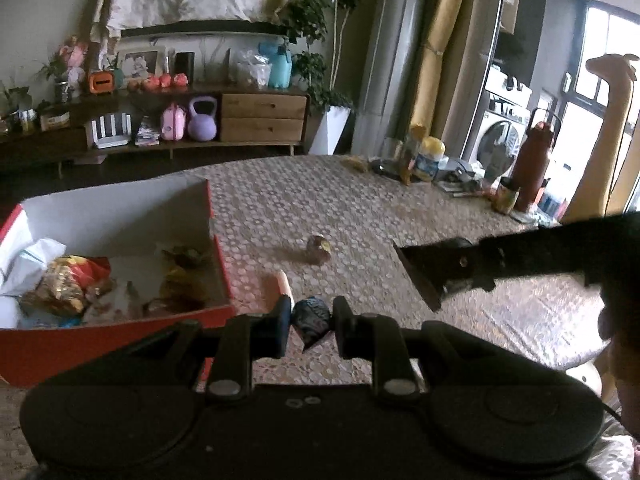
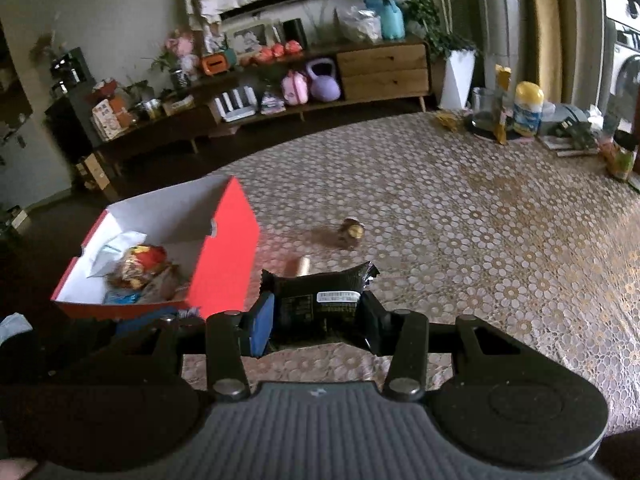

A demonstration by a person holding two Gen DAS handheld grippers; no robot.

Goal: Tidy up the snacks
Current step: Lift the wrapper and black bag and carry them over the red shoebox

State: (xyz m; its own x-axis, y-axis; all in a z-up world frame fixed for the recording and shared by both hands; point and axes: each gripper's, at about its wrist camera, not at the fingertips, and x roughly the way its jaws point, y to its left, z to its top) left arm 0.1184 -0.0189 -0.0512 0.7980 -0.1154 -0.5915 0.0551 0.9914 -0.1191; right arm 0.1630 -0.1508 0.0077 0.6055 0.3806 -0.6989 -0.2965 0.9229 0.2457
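My left gripper (image 1: pixel 312 326) is shut on a small dark blue wrapped snack (image 1: pixel 311 318), held above the patterned tablecloth just right of the red box (image 1: pixel 218 264). The box holds several snack packets (image 1: pixel 64 284). My right gripper (image 2: pixel 316 312) is shut on a black snack packet (image 2: pixel 320 300) with a white label, right of the red box (image 2: pixel 228 240). In the left wrist view that black packet (image 1: pixel 424 276) hangs at the right. A small brown-gold wrapped snack (image 1: pixel 319 247) (image 2: pixel 351 232) and a pale cylindrical snack (image 1: pixel 283 282) (image 2: pixel 301 266) lie on the cloth ahead.
Jars, a yellow-lidded tub (image 2: pixel 528 110), a glass (image 2: pixel 482 110) and a dark red flask (image 1: pixel 532 164) stand along the table's far right. Beyond the table, a wooden sideboard (image 2: pixel 380 68) with toys and plants lines the wall. A washing machine (image 1: pixel 500 136) stands further right.
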